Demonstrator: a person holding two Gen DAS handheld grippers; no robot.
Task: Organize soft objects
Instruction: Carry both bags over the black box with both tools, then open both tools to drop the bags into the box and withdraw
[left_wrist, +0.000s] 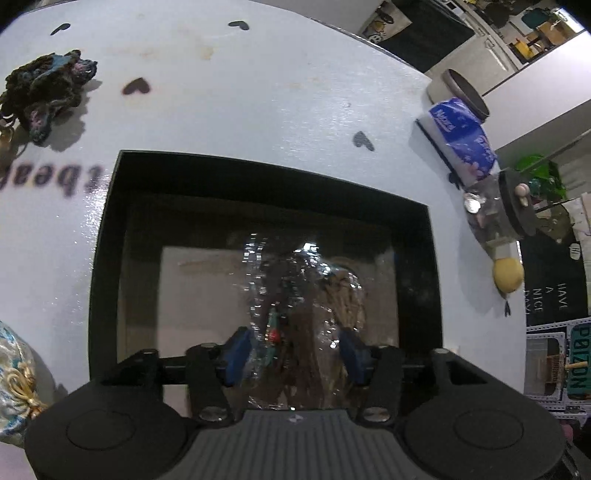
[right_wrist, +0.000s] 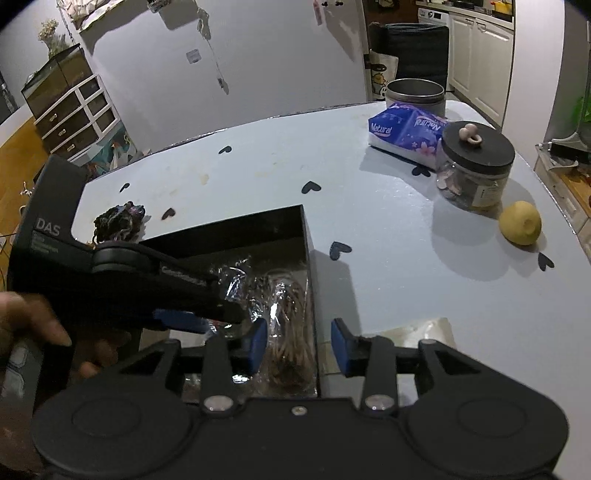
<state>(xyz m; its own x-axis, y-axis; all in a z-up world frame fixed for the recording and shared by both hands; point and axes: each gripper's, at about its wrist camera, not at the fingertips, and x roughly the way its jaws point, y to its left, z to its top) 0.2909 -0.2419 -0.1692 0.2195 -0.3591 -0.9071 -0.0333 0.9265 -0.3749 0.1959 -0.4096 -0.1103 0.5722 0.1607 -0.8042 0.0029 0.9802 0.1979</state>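
A black open box sits on the pale blue table. My left gripper is over the box, shut on a clear crinkly plastic bag of brown cord that hangs into it. In the right wrist view the left gripper reaches into the box from the left, holding the bag. My right gripper is open and empty, straddling the box's right wall. A dark knitted bundle lies at the table's far left and also shows in the right wrist view. A pale patterned pouch lies left of the box.
A blue tissue pack, a metal tin, a lidded glass jar and a yellow lemon stand at the table's right. The table's right edge is near them. A flat clear packet lies beside the box.
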